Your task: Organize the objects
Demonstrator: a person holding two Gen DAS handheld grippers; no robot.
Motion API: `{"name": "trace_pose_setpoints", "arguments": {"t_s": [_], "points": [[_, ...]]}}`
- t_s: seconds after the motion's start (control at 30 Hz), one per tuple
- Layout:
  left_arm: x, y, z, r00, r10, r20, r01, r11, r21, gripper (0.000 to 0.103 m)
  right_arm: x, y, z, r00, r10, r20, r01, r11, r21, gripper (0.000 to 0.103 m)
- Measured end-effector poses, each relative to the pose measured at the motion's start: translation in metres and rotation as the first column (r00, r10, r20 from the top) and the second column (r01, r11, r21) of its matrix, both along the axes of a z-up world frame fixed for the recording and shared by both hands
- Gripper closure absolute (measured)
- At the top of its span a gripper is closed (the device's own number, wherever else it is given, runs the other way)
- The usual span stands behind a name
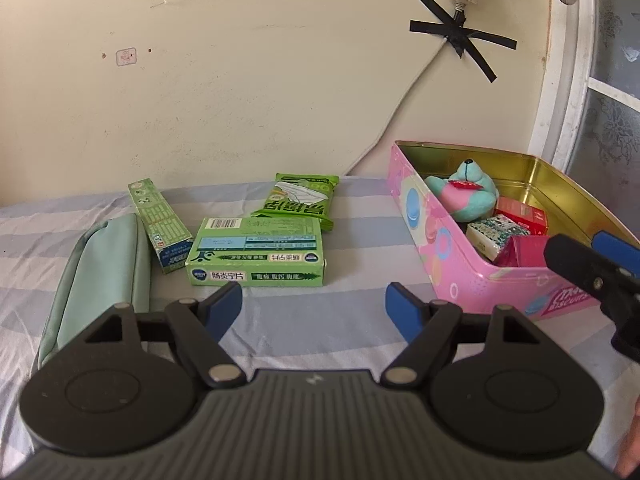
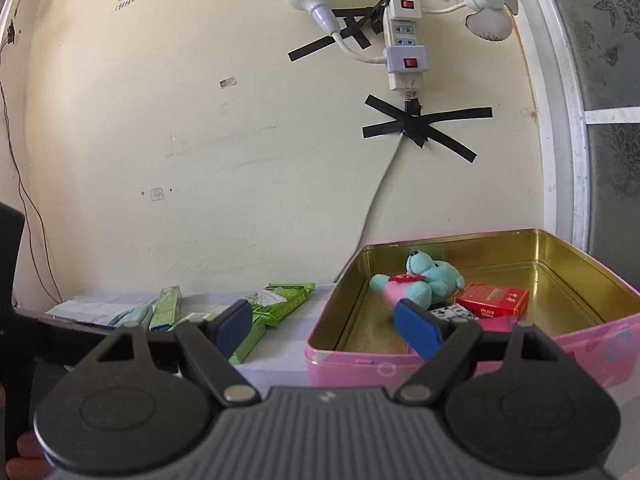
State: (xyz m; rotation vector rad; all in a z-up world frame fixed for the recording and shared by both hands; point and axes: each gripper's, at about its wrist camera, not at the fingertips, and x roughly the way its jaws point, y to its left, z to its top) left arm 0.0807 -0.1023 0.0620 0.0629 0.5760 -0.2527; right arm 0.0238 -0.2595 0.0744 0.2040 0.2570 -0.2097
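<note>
Both my grippers, left and right, open and empty; green box ahead, pink tin beside it

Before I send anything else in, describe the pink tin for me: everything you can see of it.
The pink tin is a rectangular, lidless metal biscuit box, pink outside with printed circles and lettering, shiny gold inside. It sits upright on the striped sheet near the wall, right of the green items. Inside lie a teal plush bear, a red packet, a patterned pack and a pink box, crowded toward one side. Neither gripper touches it.
</note>
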Motion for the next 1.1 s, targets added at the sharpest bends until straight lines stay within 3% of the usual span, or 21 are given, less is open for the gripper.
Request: {"name": "trace_pose_setpoints", "arguments": {"t_s": [0.17, 0.43, 1.1], "points": [[-0.019, -0.016, 0.004, 0.994, -0.11, 0.027, 0.111, 0.994, -0.008, 0.022, -0.021, -0.008, -0.001, 0.995, -0.098, 0.019, 0.098, 0.995, 0.025, 0.021], [-0.045, -0.038, 0.004, 0.962, -0.266, 0.056, 0.265, 0.964, 0.019, 0.019, -0.049, -0.026, -0.002, 0.978, -0.206, 0.024, 0.203, 0.975, 0.086, 0.019], [-0.047, -0.032, 0.005, 0.957, -0.286, 0.056, 0.286, 0.958, 0.001, 0.019, -0.043, -0.022, -0.002, 0.98, -0.2, 0.012, 0.198, 0.975, 0.1, 0.018]]}}
